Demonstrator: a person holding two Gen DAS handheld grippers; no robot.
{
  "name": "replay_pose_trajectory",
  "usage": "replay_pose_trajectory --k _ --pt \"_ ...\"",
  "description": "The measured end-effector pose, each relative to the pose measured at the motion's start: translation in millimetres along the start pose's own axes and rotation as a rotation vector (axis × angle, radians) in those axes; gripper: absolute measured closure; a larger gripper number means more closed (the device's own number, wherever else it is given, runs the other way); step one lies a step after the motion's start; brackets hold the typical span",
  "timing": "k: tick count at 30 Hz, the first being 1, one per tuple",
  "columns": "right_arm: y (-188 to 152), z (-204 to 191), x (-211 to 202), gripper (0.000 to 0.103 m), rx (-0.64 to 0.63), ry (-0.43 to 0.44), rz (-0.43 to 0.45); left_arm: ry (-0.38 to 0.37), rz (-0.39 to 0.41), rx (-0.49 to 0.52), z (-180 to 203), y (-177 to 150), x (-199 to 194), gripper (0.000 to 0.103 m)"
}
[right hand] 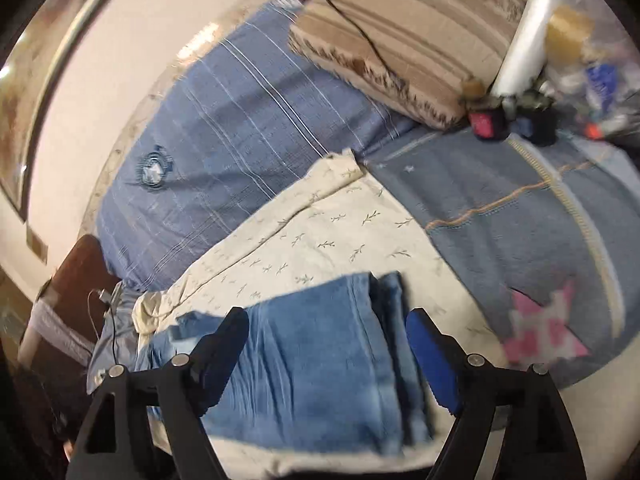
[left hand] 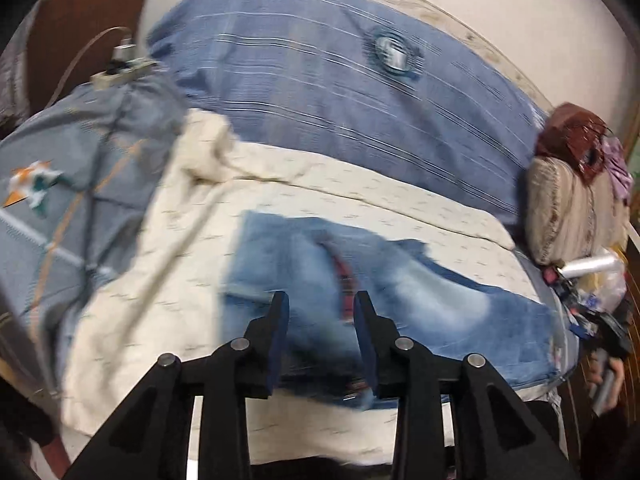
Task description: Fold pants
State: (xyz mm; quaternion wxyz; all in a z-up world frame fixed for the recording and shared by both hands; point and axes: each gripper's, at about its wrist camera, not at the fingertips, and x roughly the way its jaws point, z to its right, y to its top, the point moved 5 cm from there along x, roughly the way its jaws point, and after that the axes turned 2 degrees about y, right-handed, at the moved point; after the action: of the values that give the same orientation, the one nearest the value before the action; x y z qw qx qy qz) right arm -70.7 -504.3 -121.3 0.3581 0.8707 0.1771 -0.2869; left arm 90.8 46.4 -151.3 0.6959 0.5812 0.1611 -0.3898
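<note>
Faded blue jeans (left hand: pixel 420 300) lie on a cream leaf-print sheet (left hand: pixel 168 280) on the bed, with a red-lined fly or waistband opening facing up. My left gripper (left hand: pixel 322 300) is open and empty, hovering just above the waist end. In the right wrist view the jeans (right hand: pixel 312 360) show as stacked leg layers with their ends toward the far side. My right gripper (right hand: pixel 328 316) is wide open and empty, straddling the leg end from above.
A blue striped blanket (left hand: pixel 340 92) covers the far side by the wall. A grey-blue quilt (right hand: pixel 520 220) lies at the side. A striped pillow (right hand: pixel 400 40), a plastic roll (right hand: pixel 524 32) and clutter (right hand: pixel 540 120) sit at one end. A cable and charger (left hand: pixel 120 64) lie at the other.
</note>
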Motion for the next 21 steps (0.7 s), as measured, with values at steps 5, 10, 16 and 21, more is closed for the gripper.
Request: replay_pose_trajectory --k 5,10,16,21 --pt "2 15 61 0.059 0.114 -0.031 -0.139 -0.041 -0.047 0.044 52 -8 38 0.068" --pt "-4 0 69 0.092 0.045 -0.04 -0.134 0.034 -0.207 0.129 73 -43 86 0.068" --pt "14 -52 0 0.096 -0.13 -0.011 0.088 0.086 -0.288 0.201 65 -77 88 0.069" --pt "-5 -23 14 0.093 -0.192 -0.251 0.036 0.104 -0.323 0.262 70 -84 86 0.069"
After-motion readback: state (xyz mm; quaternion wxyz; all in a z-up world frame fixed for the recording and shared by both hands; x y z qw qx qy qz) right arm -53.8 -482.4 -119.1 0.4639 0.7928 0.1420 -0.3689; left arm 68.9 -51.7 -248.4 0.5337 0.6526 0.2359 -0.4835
